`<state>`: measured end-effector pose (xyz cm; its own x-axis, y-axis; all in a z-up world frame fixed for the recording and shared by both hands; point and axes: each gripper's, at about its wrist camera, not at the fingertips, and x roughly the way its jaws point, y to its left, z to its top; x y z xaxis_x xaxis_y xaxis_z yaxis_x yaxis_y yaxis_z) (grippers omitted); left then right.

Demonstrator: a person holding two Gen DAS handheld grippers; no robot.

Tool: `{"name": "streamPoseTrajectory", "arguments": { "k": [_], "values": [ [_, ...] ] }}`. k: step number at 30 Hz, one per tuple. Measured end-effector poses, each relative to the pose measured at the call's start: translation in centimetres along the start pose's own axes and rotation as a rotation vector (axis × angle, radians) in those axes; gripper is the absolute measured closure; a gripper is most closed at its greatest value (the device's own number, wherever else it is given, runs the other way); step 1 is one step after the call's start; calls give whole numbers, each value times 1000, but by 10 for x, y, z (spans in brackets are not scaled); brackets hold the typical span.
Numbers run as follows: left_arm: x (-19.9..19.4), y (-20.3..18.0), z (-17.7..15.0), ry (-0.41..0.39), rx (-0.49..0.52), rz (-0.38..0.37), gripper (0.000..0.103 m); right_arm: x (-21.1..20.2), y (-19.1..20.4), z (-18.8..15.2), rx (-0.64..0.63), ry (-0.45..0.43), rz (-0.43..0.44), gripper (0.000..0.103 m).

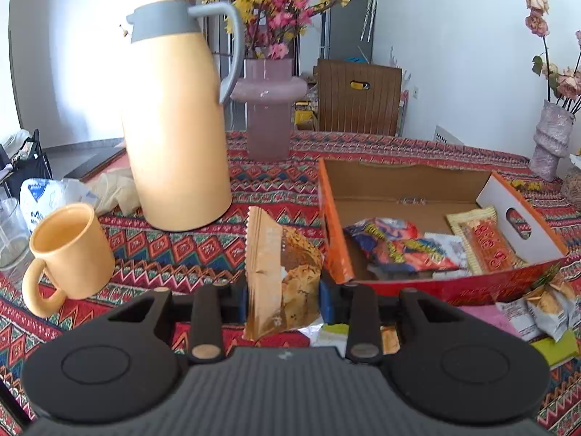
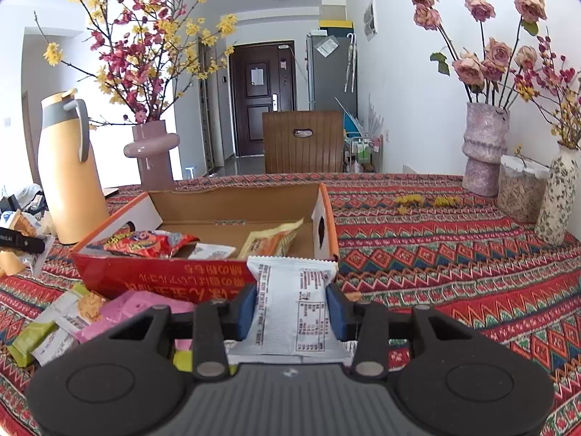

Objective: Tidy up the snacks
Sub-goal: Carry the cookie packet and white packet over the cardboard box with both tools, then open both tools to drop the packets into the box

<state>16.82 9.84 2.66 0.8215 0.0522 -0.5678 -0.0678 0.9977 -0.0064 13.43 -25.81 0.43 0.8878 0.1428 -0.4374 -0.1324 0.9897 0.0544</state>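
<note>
Two claws each clench one snack: the left claw (image 1: 283,296) pinches a tan cake packet (image 1: 279,272) upright between its blue pads, just left of the box (image 1: 454,289); the right claw (image 2: 292,309) grips a white packet (image 2: 290,301) at the box's near wall. Three snacks lie inside the box: a red bag (image 1: 395,243), a small white sachet (image 1: 448,245) and an orange biscuit pack (image 1: 484,239). One mug (image 1: 69,254) and one flask (image 1: 174,109) stand to the left, and several loose packets (image 2: 69,319) lie near the box.
</note>
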Motion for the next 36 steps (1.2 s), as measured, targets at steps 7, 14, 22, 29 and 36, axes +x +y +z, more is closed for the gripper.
{"name": "streamPoseTrajectory", "arguments": {
  "k": [7,14,22,29,36],
  "values": [
    [-5,-26,20,-44,14,-31,68,16,4,24,-19,-35,34,62],
    [3,-57,38,-62,19,-50,68,45,10,49,-43,-42,63,62],
    [25,-88,52,-46,36,-26,68,87,16,66,-52,-14,89,62],
    [50,-99,54,-13,33,-8,68,117,15,66,-40,33,83,62],
    [72,-106,47,32,35,-7,68,133,13,60,-32,67,84,62]
  ]
}}
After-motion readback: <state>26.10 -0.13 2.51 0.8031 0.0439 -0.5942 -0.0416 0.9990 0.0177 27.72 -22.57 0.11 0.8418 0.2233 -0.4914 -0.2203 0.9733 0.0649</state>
